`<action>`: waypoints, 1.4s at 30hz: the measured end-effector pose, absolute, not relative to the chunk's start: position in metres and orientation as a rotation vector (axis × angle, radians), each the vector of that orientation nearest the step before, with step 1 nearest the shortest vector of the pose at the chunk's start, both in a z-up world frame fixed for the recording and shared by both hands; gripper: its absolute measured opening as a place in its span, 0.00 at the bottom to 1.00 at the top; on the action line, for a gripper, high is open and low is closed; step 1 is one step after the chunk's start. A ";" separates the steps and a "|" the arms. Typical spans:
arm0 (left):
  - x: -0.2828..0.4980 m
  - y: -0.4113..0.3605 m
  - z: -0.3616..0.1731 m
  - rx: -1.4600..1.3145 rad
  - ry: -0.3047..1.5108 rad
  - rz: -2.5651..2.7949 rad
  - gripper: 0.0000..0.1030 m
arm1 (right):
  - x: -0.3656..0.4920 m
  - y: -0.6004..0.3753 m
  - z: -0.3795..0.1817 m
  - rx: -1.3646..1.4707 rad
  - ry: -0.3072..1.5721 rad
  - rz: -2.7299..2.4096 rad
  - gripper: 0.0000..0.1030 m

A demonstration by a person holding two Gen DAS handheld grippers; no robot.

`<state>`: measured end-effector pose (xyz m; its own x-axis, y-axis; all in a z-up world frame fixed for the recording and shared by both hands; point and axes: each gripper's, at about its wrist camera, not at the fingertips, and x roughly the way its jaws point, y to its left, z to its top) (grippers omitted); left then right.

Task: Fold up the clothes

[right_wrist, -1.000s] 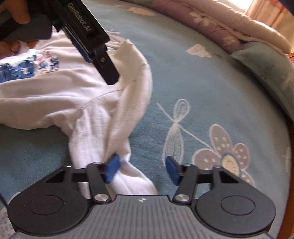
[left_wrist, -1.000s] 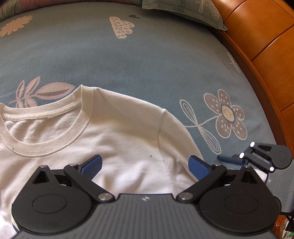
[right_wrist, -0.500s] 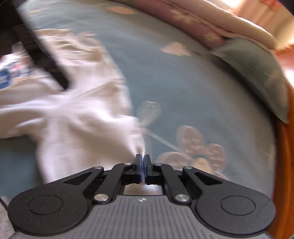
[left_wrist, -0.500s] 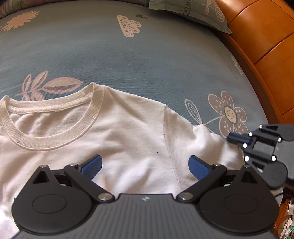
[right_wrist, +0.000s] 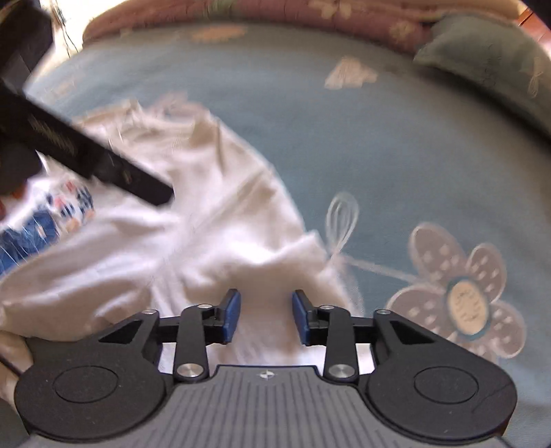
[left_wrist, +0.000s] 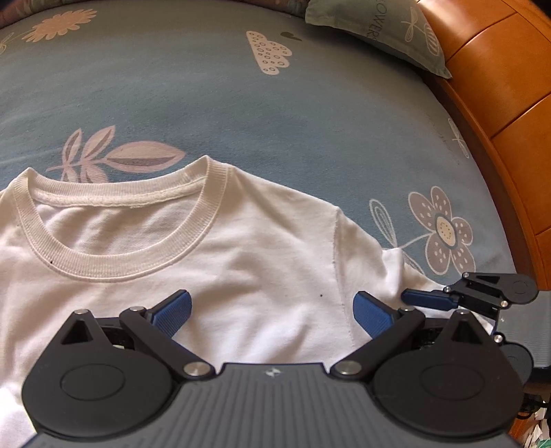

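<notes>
Bed [left_wrist: 213,103] under a blue-grey sheet printed with pale flowers, leaves, a cloud. Grey-green pillow [left_wrist: 378,27] at the far right corner. Orange wooden headboard [left_wrist: 499,79] along the right edge. Pinkish quilt [right_wrist: 275,13] bunched along the far edge. Bright daylight.

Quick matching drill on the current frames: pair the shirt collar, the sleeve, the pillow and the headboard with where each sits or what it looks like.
Things:
1. shirt collar
2. sleeve
3. pillow
4. headboard

Descriptions:
A. orange-brown wood along the bed's edge
B. ribbed, round, left of centre in the left wrist view
C. grey-green, at the far corner of the bed
D. white, bunched in front of the open right gripper

Pairs: 1-B, 2-D, 3-C, 4-A
</notes>
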<state>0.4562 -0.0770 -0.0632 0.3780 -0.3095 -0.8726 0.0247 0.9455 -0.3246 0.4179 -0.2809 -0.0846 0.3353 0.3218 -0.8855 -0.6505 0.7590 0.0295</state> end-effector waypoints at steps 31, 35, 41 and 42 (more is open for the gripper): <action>0.545 -0.138 -0.063 -0.301 1.055 -0.509 0.97 | 0.386 -0.303 -0.070 -0.222 0.954 0.470 0.78; 0.530 -0.115 -0.067 -0.356 1.096 -0.457 0.97 | 0.389 -0.280 -0.072 -0.162 0.948 0.606 0.82; 0.516 -0.091 -0.081 -0.342 1.126 -0.349 0.97 | 0.412 -0.271 -0.092 -0.106 1.004 0.627 0.83; 0.516 -0.090 -0.082 -0.317 1.105 -0.336 0.98 | 0.414 -0.277 -0.093 -0.121 1.000 0.586 0.83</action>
